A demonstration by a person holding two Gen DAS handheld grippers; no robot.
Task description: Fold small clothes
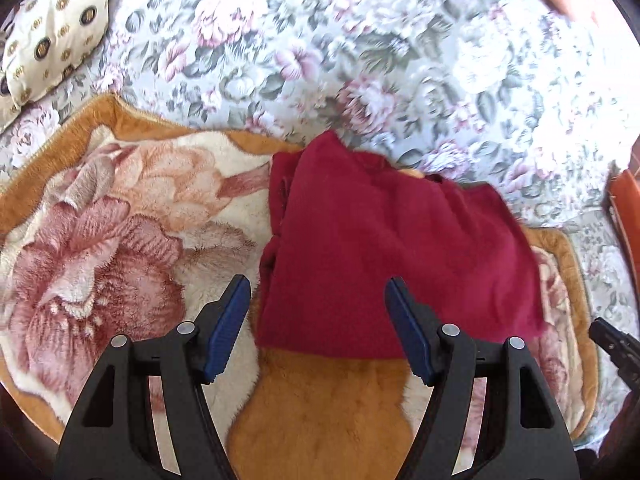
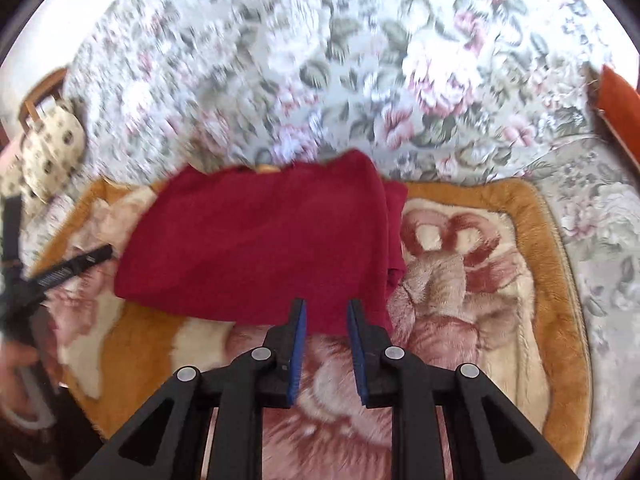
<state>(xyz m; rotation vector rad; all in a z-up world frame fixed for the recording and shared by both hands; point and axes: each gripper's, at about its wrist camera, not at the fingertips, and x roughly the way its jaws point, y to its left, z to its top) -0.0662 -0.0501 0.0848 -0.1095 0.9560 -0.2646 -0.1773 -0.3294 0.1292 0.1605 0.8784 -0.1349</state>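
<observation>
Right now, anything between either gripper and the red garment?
Nothing visible. The left gripper hangs open at the near hem of the red garment, the right gripper at the same hem; only the plush blanket lies underneath.

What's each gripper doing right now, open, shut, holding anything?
Left gripper: open wide, empty, poised over the near edge of the red garment.
Right gripper: open, jaws narrower, nothing pinched, at the garment's near edge.
</observation>
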